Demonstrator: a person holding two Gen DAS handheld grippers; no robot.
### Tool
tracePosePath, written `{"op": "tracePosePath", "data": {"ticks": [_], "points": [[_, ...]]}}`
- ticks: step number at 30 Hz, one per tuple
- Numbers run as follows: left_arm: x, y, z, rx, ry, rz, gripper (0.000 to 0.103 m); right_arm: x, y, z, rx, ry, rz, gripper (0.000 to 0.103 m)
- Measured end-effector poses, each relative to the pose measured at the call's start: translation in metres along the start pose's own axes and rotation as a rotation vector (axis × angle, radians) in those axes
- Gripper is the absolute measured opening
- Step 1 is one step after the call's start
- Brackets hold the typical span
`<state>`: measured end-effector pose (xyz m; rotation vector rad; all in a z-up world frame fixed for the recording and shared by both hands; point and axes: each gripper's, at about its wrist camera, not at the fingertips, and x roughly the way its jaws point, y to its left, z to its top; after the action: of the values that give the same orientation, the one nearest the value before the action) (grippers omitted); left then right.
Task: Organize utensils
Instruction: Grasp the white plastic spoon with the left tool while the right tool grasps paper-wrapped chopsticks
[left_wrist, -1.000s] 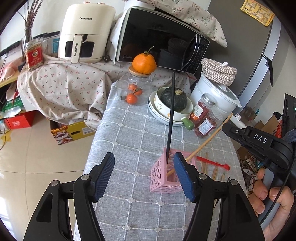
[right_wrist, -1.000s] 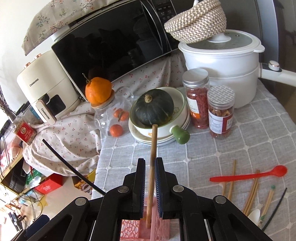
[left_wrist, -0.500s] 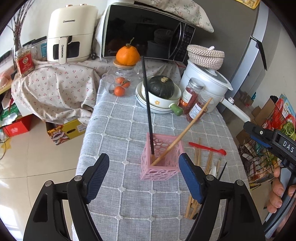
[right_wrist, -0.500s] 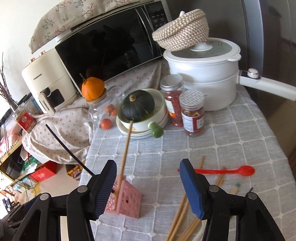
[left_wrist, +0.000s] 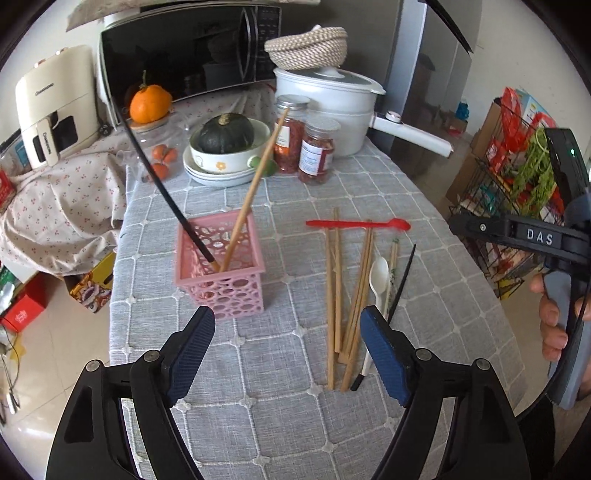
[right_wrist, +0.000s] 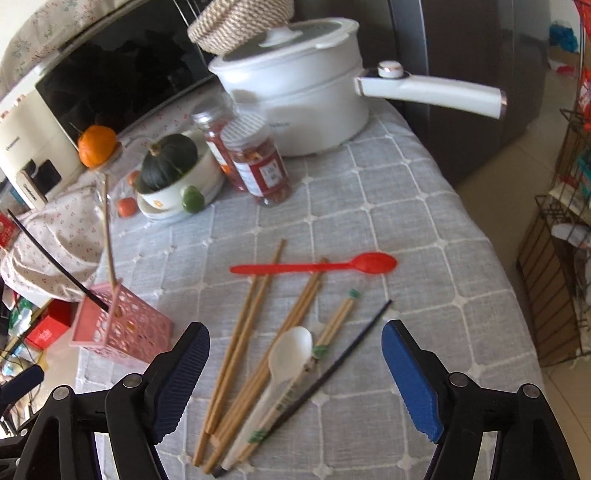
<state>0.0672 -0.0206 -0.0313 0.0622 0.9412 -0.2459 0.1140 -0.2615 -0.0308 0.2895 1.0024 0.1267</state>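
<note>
A pink perforated basket (left_wrist: 221, 269) (right_wrist: 122, 328) stands on the grey checked tablecloth and holds one black chopstick (left_wrist: 166, 192) and one wooden chopstick (left_wrist: 251, 195), both leaning. Right of it lie several wooden chopsticks (left_wrist: 332, 291) (right_wrist: 240, 336), a white spoon (left_wrist: 378, 277) (right_wrist: 288, 354), a black chopstick (left_wrist: 402, 277) (right_wrist: 343, 354) and a red spoon (left_wrist: 358, 223) (right_wrist: 317, 267). My left gripper (left_wrist: 288, 350) is open and empty, near the basket and the pile. My right gripper (right_wrist: 295, 376) is open and empty above the loose pile.
At the back stand a white pot with a long handle (left_wrist: 332, 99) (right_wrist: 303, 96), two jars (left_wrist: 314, 147) (right_wrist: 258, 158), a bowl with a dark squash (left_wrist: 225, 136) (right_wrist: 170, 162), a microwave (left_wrist: 177, 48) and an air fryer (left_wrist: 48, 110). A wire rack (left_wrist: 517, 173) stands right of the table edge.
The right gripper opened, let go of the wooden chopstick in the basket and swung right over the loose pile. The left gripper drew back and turned right.
</note>
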Motion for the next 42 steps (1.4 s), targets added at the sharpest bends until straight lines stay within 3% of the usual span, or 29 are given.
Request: {"op": "tracePosePath", "data": {"ticks": [2, 9, 13, 17, 26, 33, 35, 42], "points": [[0.007, -0.015, -0.001, 0.029, 0.026, -0.020, 0.083, 0.001, -0.011, -0.002, -0.002, 0.022, 0.011, 0.082], [0.044, -0.061, 0.020, 0.067, 0.117, -0.111, 0.081, 0.005, -0.052, -0.001, 0.002, 0.045, -0.078, 0.082], [0.080, -0.079, 0.040, 0.044, 0.203, -0.171, 0.055, 0.003, -0.067, -0.002, -0.020, 0.042, -0.133, 0.082], [0.119, -0.094, 0.053, 0.058, 0.270, -0.161, 0.033, 0.000, -0.079, -0.001, 0.006, 0.050, -0.108, 0.082], [0.177, -0.100, 0.061, 0.083, 0.346, -0.081, 0.024, 0.004, -0.088, -0.002, 0.074, 0.091, -0.049, 0.082], [0.196, -0.105, 0.063, 0.101, 0.369, -0.060, 0.012, 0.007, -0.086, -0.003, 0.063, 0.097, -0.053, 0.082], [0.194, -0.106, 0.063, 0.114, 0.353, -0.054, 0.003, 0.009, -0.086, -0.003, 0.060, 0.101, -0.056, 0.082], [0.147, -0.097, 0.066, 0.122, 0.226, -0.033, 0.001, 0.023, -0.087, -0.001, 0.069, 0.125, -0.072, 0.082]]}}
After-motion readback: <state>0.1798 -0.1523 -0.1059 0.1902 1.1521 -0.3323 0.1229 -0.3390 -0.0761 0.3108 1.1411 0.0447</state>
